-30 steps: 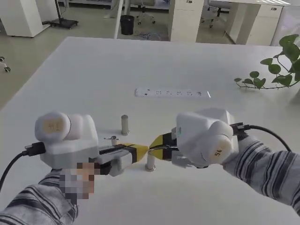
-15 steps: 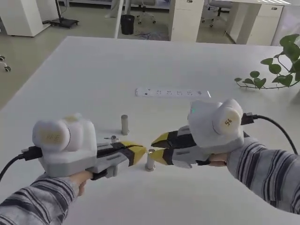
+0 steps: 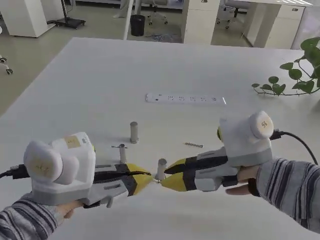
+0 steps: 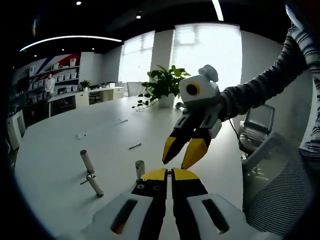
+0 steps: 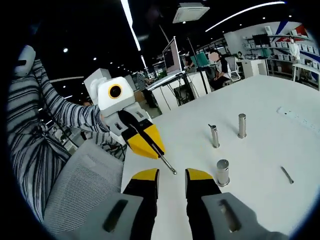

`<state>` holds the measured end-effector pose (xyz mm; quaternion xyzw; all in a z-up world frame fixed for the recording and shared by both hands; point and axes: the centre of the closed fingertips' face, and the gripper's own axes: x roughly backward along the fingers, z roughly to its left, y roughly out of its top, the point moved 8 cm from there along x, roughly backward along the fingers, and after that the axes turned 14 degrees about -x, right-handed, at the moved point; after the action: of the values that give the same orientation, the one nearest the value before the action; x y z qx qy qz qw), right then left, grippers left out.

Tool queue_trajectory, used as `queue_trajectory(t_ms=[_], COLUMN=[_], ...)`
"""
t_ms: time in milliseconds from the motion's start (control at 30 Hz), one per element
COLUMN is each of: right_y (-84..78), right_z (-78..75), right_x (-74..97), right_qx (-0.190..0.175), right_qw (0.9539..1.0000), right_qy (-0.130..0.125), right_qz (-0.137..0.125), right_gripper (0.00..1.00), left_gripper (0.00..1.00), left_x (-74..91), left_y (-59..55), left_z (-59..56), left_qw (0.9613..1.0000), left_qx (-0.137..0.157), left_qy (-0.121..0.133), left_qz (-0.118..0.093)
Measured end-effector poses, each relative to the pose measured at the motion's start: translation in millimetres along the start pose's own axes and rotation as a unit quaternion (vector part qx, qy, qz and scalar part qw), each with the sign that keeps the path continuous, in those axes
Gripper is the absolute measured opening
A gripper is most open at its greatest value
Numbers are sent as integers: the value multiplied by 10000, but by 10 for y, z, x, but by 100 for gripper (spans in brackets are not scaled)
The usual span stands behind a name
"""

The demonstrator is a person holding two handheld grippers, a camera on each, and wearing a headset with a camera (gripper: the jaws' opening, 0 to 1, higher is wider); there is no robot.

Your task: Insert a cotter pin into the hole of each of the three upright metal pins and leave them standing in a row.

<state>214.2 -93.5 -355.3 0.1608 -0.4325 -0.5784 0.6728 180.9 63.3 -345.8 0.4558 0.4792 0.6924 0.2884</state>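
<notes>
Three upright metal pins stand on the white table. The far pin is bare. The left pin has a cotter pin through its top. The near pin stands between my two grippers. My left gripper is shut on a thin cotter pin that sticks out of its tips towards the near pin. My right gripper faces it from the right, jaws open and holding nothing. A loose cotter pin lies on the table behind the right gripper.
A white power strip lies across the middle of the table. A leafy plant reaches in at the right edge. Office furniture and a dark bin stand on the floor past the far edge.
Both grippers have dropped lower and nearer to me, either side of the near pin. The right gripper has rolled upright and its jaws have parted. The loose cotter pin behind it is now uncovered.
</notes>
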Motion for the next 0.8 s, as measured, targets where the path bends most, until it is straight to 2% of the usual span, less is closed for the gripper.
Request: queue_trajectory(t_ms=[167, 400, 600, 800], right_y=[-65, -140, -123, -108], right_z=[26, 71, 169, 211], right_x=[-23, -51, -52, -46], right_qx=[-81, -71, 10, 190], right_qw=[9996, 9991, 9984, 9979], right_qy=[244, 349, 510, 535], right_qz=[106, 217, 224, 315], right_gripper=[15, 9, 3, 1], left_gripper=[0, 0, 0, 0], left_x=[14, 24, 25, 44], left_y=[21, 60, 70, 82], left_z=[-45, -128, -175, -165], left_qw=[9997, 9984, 9975, 9963], left_qx=[-15, 38, 128, 339], left_qy=[-220, -466, -570, -575], left_qz=[-145, -318, -396, -549])
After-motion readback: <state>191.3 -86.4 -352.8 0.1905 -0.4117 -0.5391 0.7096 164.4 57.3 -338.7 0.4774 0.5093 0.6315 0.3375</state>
